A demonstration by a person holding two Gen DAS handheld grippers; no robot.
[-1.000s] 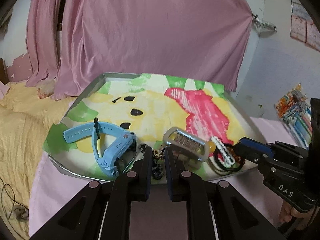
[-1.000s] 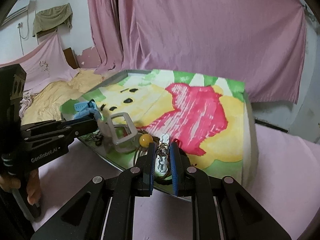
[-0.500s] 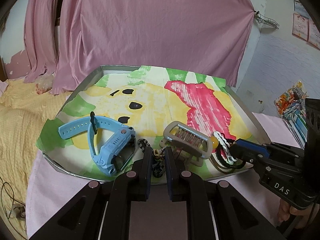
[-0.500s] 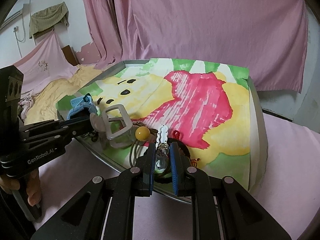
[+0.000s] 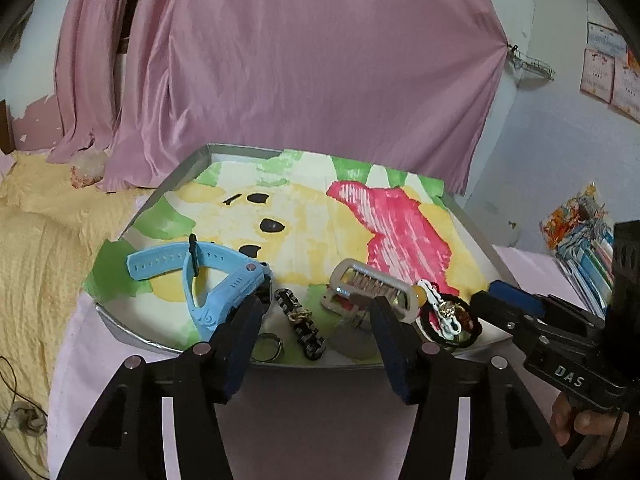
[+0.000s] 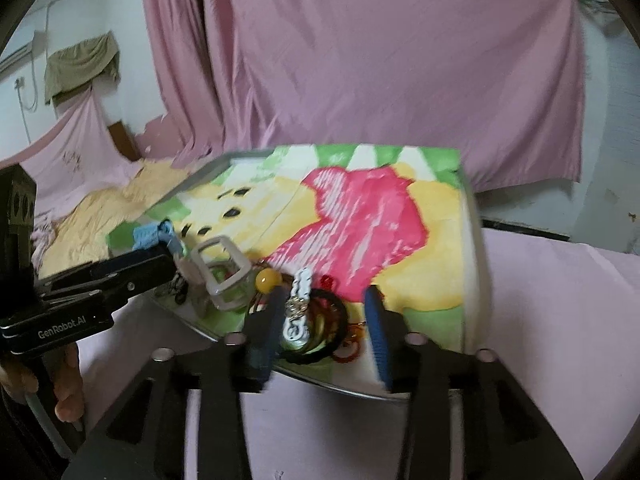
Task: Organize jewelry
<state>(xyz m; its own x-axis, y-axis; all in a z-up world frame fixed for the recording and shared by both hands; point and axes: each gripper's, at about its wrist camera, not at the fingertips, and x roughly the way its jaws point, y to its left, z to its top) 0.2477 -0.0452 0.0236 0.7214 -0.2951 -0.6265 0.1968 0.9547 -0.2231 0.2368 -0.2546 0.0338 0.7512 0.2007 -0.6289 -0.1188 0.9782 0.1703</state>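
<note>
Jewelry (image 5: pixel 446 314) lies along the tray's (image 5: pixel 132 330) near edge. Your left claw (image 5: pixel 316 320) and right claw (image 6: pixel 320 312) both gape wide there, holding nothing.

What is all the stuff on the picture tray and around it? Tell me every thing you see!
tray: 1, silver with a yellow, pink and green cartoon lining, on the pink-covered surface
watch: 1, light blue, tray's near left
braided bracelet: 1, black and white, near edge, middle
ring: 1, silver, beside the bracelet
buckle: 1, grey, near edge, right of middle
yellow bead: 1, by the buckle
white chain: 1, lying over the black loops
black loops: number unclear, near right
curtain: pink, behind
left gripper: 1, black, blue-padded fingers open
right gripper: 1, black, open
</note>
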